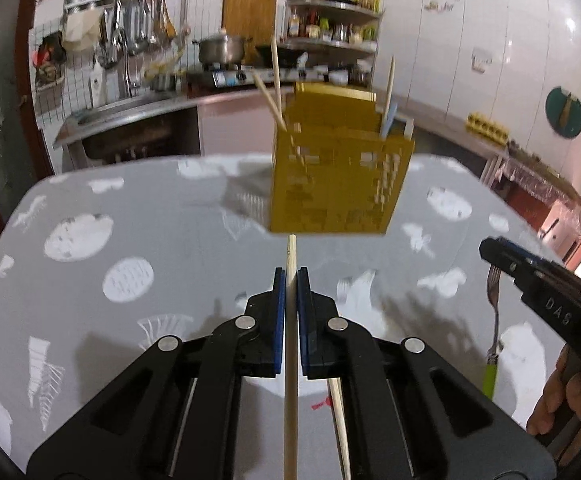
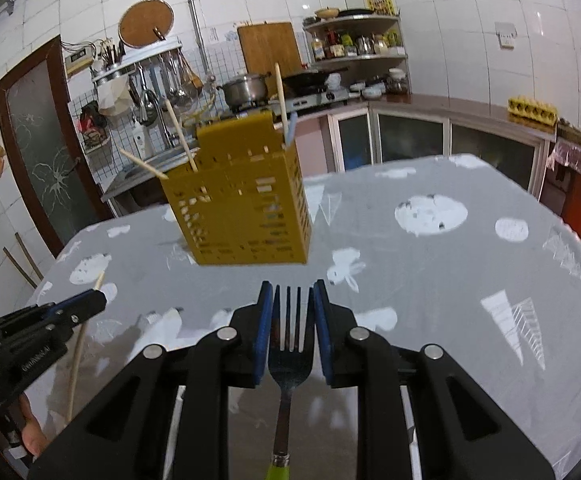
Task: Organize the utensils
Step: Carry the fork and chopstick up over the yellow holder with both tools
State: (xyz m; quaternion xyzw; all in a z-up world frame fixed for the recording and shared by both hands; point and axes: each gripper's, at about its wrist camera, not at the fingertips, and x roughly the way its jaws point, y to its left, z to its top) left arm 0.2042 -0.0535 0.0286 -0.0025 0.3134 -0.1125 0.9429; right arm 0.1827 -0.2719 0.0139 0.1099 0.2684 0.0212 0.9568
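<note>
Left claw (image 1: 290,276) clamped on 1 chopstick (image 1: 291,360); right claw (image 2: 292,292) pinching fork (image 2: 290,364) at tines, above tabletop (image 2: 430,272); both stiff, light, slippery; regrip nearer handles; yellow holder (image 2: 238,200) just ahead.

Pale smooth wooden chopstick (image 1: 290,360); shiny metal fork with green plastic handle (image 2: 290,360); matt yellow perforated plastic holder (image 1: 338,176); grey printed tablecloth (image 2: 450,280).

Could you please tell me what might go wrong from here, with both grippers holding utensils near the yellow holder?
1. The left gripper pinches the thin wooden chopstick with most of its length behind the pads; it could pivot or slip.
2. The yellow perforated plastic utensil holder already has chopsticks leaning out; a new one may knock them.
3. The right gripper clamps the green-handled metal fork by its head; its handle may swing.
</note>
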